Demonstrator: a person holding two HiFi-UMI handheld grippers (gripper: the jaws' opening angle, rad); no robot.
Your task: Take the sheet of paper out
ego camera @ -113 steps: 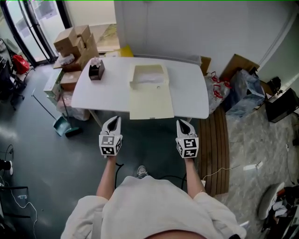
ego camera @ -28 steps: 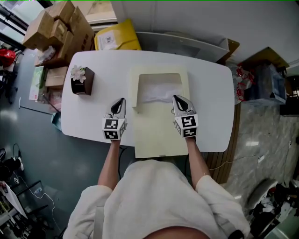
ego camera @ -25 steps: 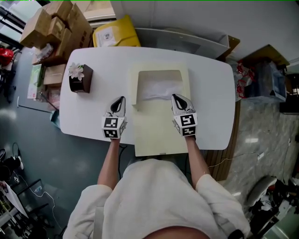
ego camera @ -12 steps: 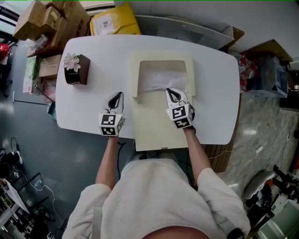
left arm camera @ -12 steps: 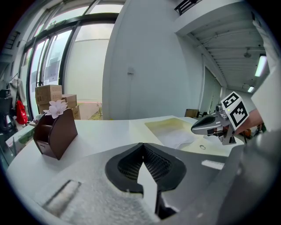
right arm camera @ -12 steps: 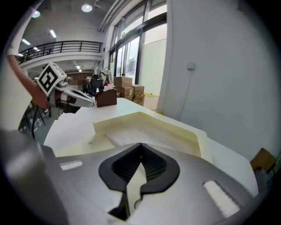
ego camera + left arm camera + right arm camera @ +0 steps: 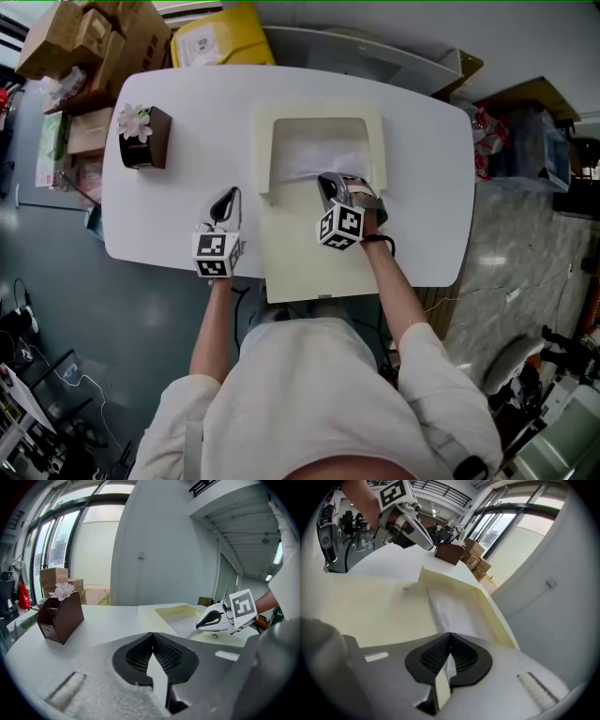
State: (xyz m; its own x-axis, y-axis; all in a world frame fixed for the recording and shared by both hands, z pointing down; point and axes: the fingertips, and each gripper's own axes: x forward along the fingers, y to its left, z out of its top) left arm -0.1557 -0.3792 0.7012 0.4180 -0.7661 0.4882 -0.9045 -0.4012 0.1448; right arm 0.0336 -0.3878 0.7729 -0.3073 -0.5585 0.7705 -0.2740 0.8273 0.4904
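Box walls (image 7: pixel 378 141) flank paper (image 7: pixel 314 157); flower holder (image 7: pixel 142 142) well aside.

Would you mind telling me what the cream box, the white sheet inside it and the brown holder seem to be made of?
The cream box looks like matte cardboard, with thin flat walls and a folded-out flap. The white sheet seems to be thin, soft paper, perhaps tissue, since it lies wrinkled. The brown holder could be wood or faux leather; its dull dark surface leaves that open.

Your left white-and-black two-jaw gripper (image 7: pixel 225 200) points forward and slightly down, jaws together. Your right white-and-black two-jaw gripper (image 7: pixel 329 184), canted sideways, tilts steeply down with its jaws together.
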